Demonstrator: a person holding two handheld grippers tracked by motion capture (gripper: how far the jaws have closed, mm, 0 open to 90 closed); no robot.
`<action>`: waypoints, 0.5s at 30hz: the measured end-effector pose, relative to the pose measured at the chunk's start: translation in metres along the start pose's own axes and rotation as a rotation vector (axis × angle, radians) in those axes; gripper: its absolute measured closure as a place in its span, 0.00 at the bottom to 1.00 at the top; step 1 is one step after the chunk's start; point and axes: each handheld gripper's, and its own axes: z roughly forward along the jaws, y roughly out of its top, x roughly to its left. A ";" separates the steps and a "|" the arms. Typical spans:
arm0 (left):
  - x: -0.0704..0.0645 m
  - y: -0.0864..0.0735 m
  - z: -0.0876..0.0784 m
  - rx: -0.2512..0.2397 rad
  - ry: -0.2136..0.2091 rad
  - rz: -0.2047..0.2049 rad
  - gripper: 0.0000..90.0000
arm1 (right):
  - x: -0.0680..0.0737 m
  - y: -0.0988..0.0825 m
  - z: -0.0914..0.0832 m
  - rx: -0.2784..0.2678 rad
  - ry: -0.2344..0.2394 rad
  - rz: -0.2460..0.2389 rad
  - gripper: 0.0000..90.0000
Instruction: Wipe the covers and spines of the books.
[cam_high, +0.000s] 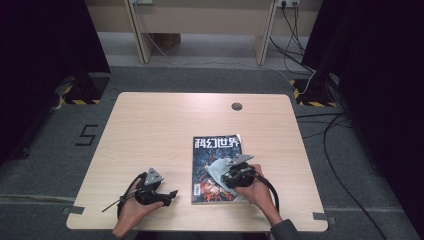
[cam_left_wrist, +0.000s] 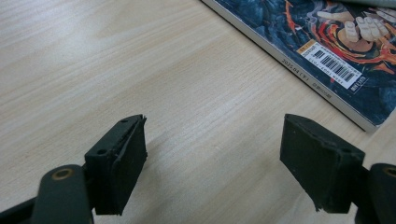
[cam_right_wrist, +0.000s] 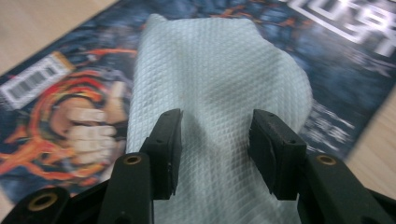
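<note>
I am pinching a white cloth (cam_right_wrist: 210, 93) between my right fingers (cam_right_wrist: 168, 149) on the magazine (cam_high: 216, 167) near the bench's (cam_high: 150, 125) front edge, my left fingers (cam_left_wrist: 119, 163) resting apart.

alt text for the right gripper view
A pale, waffle-textured cloth lies on a dark, colourful magazine cover, bunched into a fold between the two black jaws of the right gripper. Light wooden table shows at the corners.

pale blue waffle-textured cloth (cam_right_wrist: 219, 93), dark blue-orange magazine (cam_high: 216, 170), light woodgrain table (cam_high: 150, 130)
</note>
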 end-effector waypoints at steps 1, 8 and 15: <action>0.000 0.000 0.000 0.000 0.001 -0.001 0.25 | 0.005 0.001 0.001 -0.005 0.008 -0.011 0.60; 0.000 0.000 0.000 -0.003 0.002 -0.004 0.25 | 0.044 0.009 0.009 -0.018 0.103 -0.091 0.60; 0.001 -0.001 -0.001 0.001 0.007 -0.008 0.25 | 0.060 0.012 0.010 -0.023 0.145 -0.124 0.60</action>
